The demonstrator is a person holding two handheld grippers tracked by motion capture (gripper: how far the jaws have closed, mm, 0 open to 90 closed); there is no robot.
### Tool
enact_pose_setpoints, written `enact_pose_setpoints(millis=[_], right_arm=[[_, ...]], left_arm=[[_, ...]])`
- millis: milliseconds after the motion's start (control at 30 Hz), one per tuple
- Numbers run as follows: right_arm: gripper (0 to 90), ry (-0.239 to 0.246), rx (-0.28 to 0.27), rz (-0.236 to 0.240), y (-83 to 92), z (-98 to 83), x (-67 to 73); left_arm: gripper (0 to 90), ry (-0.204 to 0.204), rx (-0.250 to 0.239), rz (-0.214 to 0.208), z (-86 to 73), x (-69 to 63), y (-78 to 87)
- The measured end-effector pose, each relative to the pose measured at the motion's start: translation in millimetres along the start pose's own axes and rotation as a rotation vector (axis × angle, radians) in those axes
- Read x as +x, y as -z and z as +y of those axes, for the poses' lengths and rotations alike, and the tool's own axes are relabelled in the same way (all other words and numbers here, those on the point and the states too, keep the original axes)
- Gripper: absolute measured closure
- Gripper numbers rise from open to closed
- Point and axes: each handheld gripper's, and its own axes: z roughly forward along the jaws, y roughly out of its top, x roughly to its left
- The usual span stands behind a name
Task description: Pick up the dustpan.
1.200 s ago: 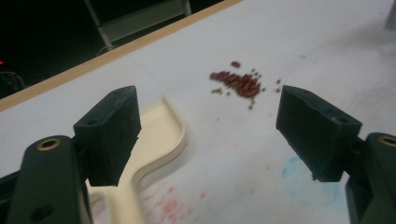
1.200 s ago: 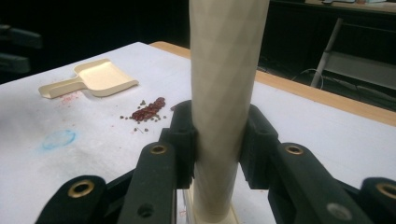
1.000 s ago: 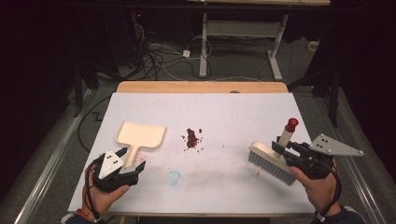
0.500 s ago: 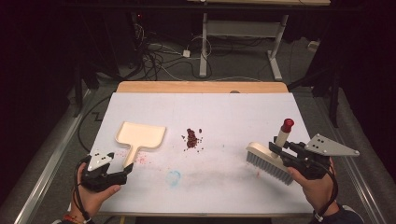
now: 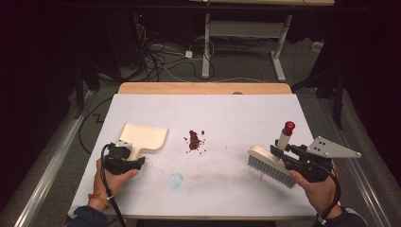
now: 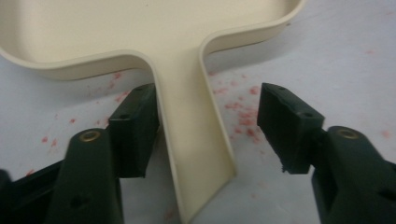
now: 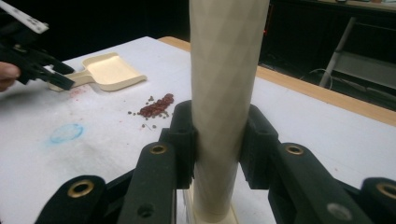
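Observation:
A cream dustpan (image 5: 142, 136) lies flat at the left of the white table, its handle (image 6: 196, 140) pointing toward the person. My left gripper (image 5: 137, 160) straddles that handle. Its jaws have just been closing: one pad (image 6: 135, 126) touches the handle's side and the other pad (image 6: 285, 126) stands apart from it. My right gripper (image 5: 280, 150) is shut on the cream, red-capped handle (image 7: 226, 70) of a brush (image 5: 269, 168) whose bristles rest on the table at the right. A small heap of dark red crumbs (image 5: 194, 140) lies between dustpan and brush.
A blue smudge (image 5: 176, 180) marks the white sheet (image 5: 236, 113) near its front middle, and faint red specks (image 6: 238, 112) dot the sheet around the dustpan handle. A wooden strip (image 5: 203, 88) runs along the far edge. Beyond it are desk legs and cables on the floor.
My left gripper has moved forward and down onto the dustpan handle, and its jaws have narrowed around it. The right gripper and brush have stayed in place.

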Motion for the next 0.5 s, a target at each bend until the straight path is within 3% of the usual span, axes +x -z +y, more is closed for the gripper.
enact_pose_setpoints(millis=[167, 367, 500], right_arm=[[70.1, -0.005, 0.001, -0.001, -0.6, -0.9, -0.6], [70.0, -0.011, 0.001, 0.007, -2.2, -1.4, -0.3], [70.1, -0.009, 0.008, 0.009, -2.8, -1.8, 1.2]], left_arm=[[47.2, 0.011, 0.018, 0.013, 8.0, 3.8, -9.0], [62.1, -0.016, 0.042, 0.03, 13.4, 4.5, -10.3], [63.8, -0.041, 0.052, 0.028, 15.8, 3.9, -9.8]])
